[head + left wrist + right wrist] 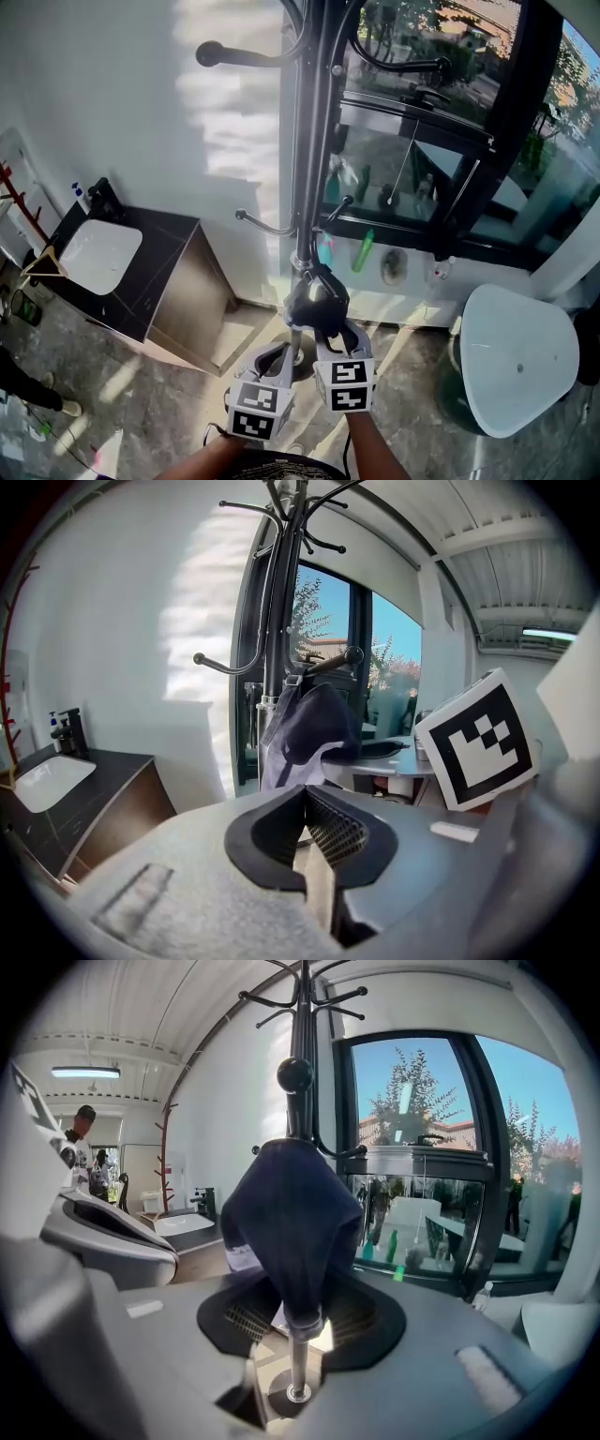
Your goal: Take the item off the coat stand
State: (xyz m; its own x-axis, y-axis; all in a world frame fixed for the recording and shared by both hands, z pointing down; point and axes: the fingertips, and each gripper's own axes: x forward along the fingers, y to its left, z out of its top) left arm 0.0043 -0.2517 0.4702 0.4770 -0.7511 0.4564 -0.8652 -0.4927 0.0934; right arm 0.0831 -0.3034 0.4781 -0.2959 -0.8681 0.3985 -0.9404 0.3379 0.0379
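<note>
A black coat stand (307,141) rises in front of the window. A dark navy cloth item (314,295) hangs low on it, draped over a hook (293,1074) with a ball tip. My right gripper (302,1321) is open, with the item's narrow lower end (291,1222) hanging between its pads; I see no pad pressing on it. A metal rod shows just under the cloth. My left gripper (305,803) is shut and empty, a little lower and left of the item (314,728). In the head view, both grippers (281,352) (321,323) sit side by side below the stand.
A dark vanity with a white sink (98,253) stands at the left wall. A white round seat (520,361) is at the right. Bottles (364,248) line the window sill behind the stand. A person (82,1138) stands far back in the right gripper view.
</note>
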